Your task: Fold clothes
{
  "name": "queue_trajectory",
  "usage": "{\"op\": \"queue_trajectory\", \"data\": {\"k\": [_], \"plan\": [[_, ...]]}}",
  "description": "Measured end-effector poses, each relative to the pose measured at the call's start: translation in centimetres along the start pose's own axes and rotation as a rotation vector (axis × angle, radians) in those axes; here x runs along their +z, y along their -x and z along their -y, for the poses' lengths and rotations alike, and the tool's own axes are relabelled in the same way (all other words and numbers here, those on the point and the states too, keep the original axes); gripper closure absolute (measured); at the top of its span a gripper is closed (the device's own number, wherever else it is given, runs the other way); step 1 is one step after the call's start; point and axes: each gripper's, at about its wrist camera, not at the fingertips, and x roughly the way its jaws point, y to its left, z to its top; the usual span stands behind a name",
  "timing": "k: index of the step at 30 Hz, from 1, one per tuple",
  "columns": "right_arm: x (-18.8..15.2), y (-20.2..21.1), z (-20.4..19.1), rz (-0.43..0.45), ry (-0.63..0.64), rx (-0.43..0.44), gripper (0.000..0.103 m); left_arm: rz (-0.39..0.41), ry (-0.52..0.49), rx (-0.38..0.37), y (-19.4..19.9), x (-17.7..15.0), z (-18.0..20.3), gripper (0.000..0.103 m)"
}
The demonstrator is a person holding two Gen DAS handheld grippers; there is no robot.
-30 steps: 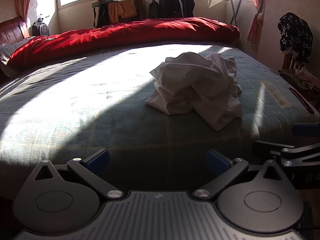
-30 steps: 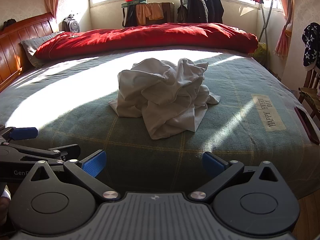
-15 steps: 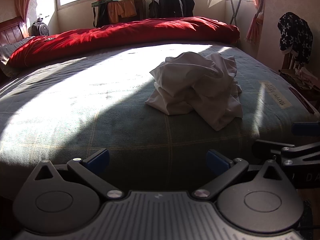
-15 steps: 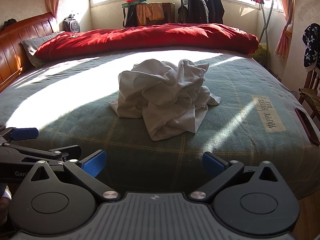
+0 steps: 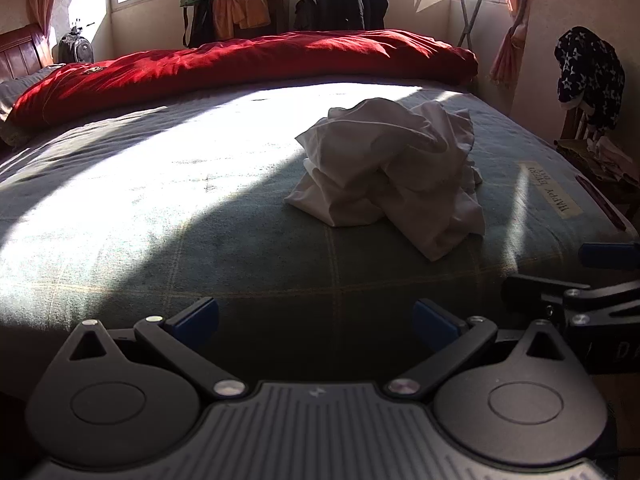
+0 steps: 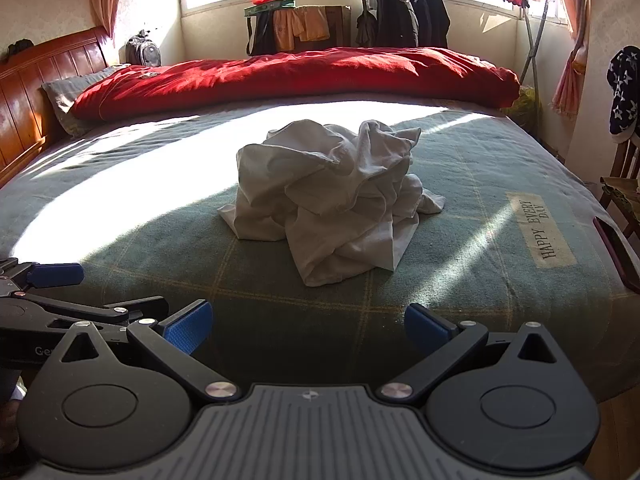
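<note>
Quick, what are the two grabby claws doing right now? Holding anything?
Left gripper: open, holding nothing, short of the white clothes pile.
Right gripper: open, holding nothing too.

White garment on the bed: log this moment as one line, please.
phase: pre-grasp | white garment: crumpled on bed, untouched | left gripper: open, empty | right gripper: open, empty

white garment (image 6: 336, 196); crumpled heap; unfolded; lying mid-bed (image 6: 460, 288)
</note>
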Motion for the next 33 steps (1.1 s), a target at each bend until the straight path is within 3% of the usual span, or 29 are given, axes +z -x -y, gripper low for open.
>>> {"op": "queue_trajectory", "data": {"k": [21,33], "plan": [[0.9,-3.2,1.9,-0.043,-0.040,0.002,0.000,-0.032,-0.004,-0.002,-3.4,1.6,-0.5,0.000],[2.5,-7.1,5.3,-0.069,-0.119,0.034,0.000,-0.045,-0.099,0.000,-8.8,7.2,1.6,0.000]]}}
